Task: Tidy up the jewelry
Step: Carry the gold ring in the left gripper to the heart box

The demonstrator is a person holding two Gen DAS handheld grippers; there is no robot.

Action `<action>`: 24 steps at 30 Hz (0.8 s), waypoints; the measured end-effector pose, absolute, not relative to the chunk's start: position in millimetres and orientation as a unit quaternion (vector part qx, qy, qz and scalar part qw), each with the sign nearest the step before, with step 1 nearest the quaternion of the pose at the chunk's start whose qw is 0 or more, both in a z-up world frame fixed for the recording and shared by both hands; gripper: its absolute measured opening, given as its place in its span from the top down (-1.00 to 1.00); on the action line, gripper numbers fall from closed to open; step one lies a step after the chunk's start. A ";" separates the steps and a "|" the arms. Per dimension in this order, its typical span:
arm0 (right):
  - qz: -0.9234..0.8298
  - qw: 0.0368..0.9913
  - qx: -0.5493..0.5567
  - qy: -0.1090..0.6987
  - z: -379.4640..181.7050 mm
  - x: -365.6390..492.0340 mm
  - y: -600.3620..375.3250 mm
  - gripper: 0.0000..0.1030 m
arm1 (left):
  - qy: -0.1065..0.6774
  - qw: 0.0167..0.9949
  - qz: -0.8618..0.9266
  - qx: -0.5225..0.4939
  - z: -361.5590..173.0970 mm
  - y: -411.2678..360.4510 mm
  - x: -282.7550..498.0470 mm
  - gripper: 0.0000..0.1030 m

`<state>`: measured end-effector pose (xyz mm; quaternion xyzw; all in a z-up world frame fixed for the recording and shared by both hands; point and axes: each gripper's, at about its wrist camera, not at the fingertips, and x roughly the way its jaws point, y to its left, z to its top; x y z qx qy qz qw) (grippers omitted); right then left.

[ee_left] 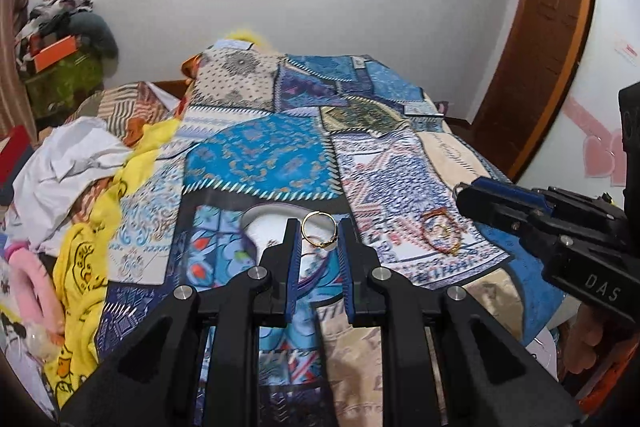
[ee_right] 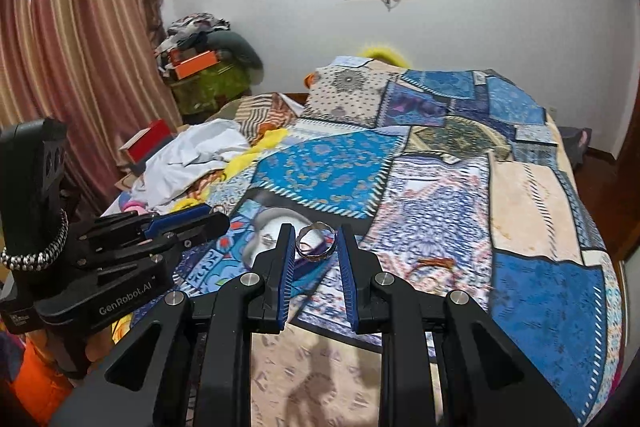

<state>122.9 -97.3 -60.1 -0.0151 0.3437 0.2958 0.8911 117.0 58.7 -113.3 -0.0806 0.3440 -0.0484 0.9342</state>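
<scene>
**Two rings held above the patchwork bed**

In the left wrist view, a heap of yellow cloth (ee_left: 86, 259) and white cloth (ee_left: 68, 163) lies at nine o'clock on the patchwork bedspread (ee_left: 260, 155). At centre the left gripper (ee_left: 319, 231) has its jaws drawn narrow around a gold ring (ee_left: 319, 230), held upright between the blue pads. A white dish (ee_left: 266, 223) sits just behind the left finger, and what it holds is hidden. At three o'clock a red bracelet (ee_left: 442, 230) lies on the bedspread, apart from the ring. Farther right, the right gripper's body reads "DAS".

In the right wrist view, the left gripper's side at nine o'clock reads "GenRobot.AI". At centre the right gripper (ee_right: 316, 241) is narrowed on a silver ring (ee_right: 316, 242), tilted between its pads.
</scene>
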 end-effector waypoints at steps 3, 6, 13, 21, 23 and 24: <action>0.304 0.887 -0.020 0.347 -62.8 127.9 -86.6 0.63 | 0.351 0.932 -0.043 -0.085 -119.8 65.8 116.7 0.67; 0.309 0.884 -0.024 0.351 -66.1 132.1 -77.3 0.62 | 0.358 0.928 -0.040 -0.091 -127.6 71.7 121.1 0.67; 0.317 0.874 -0.036 0.367 -80.7 143.5 -60.5 0.62 | 0.378 0.919 -0.042 -0.101 -148.8 77.7 138.4 0.67; 0.313 0.864 -0.035 0.393 -99.9 170.6 -52.1 0.62 | 0.388 0.914 -0.047 -0.106 -162.4 84.0 163.2 0.67; 0.313 0.860 -0.034 0.402 -105.8 177.5 -49.8 0.62 | 0.389 0.914 -0.048 -0.106 -165.2 85.9 168.6 0.67; 0.314 0.858 -0.032 0.405 -107.5 178.4 -47.9 0.62 | 0.390 0.913 -0.049 -0.107 -167.2 87.4 171.6 0.67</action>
